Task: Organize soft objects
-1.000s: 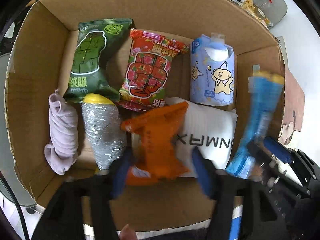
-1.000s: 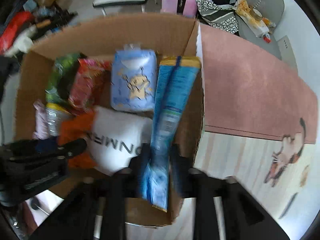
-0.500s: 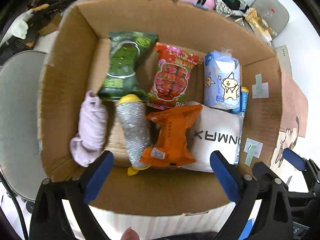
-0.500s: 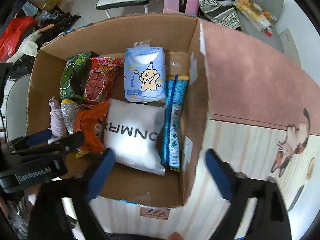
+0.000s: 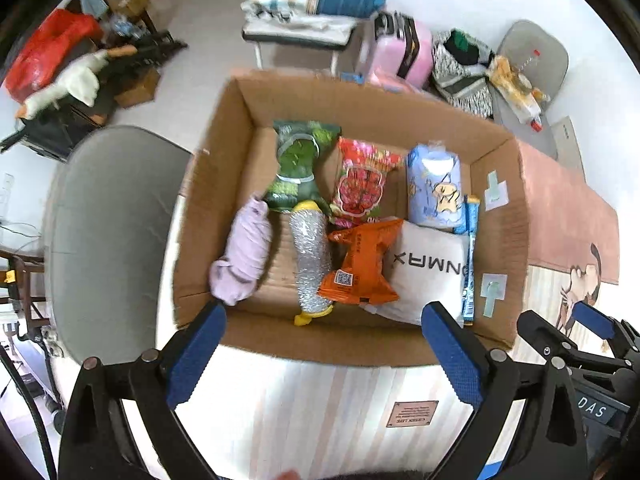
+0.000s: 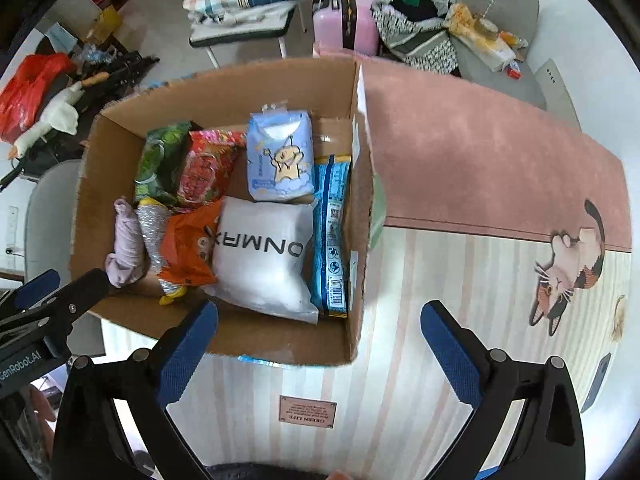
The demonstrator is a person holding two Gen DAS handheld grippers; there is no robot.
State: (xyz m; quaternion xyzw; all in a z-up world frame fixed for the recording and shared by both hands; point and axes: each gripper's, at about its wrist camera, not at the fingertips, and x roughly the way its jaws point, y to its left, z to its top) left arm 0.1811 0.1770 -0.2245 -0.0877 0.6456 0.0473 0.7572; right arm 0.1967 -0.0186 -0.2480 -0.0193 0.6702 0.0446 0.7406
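A cardboard box [image 5: 360,344] [image 6: 280,346] stands on a striped table mat. Inside lie a green packet [image 5: 298,164], a red packet [image 5: 362,184], a light blue tissue pack [image 5: 434,190], a lilac cloth roll [image 5: 244,254], a silver roll with yellow ends [image 5: 310,262], an orange packet [image 5: 360,268], a white pillow pack [image 5: 428,272] and a long blue packet [image 6: 332,236] against the right wall. My left gripper [image 5: 324,360] is open and empty above the box's near wall. My right gripper [image 6: 320,354] is open and empty over the near right corner.
A pink mat [image 6: 492,168] with a cat picture [image 6: 568,268] covers the table to the right of the box. A grey chair [image 5: 104,232] stands left of the table. Beyond are a pink suitcase [image 5: 404,52], folded bedding on a chair [image 5: 308,4] and floor clutter.
One second ago the left gripper was at the orange packet and the right held the long blue packet. Both have let go, opened wide, and pulled back and up from the box.
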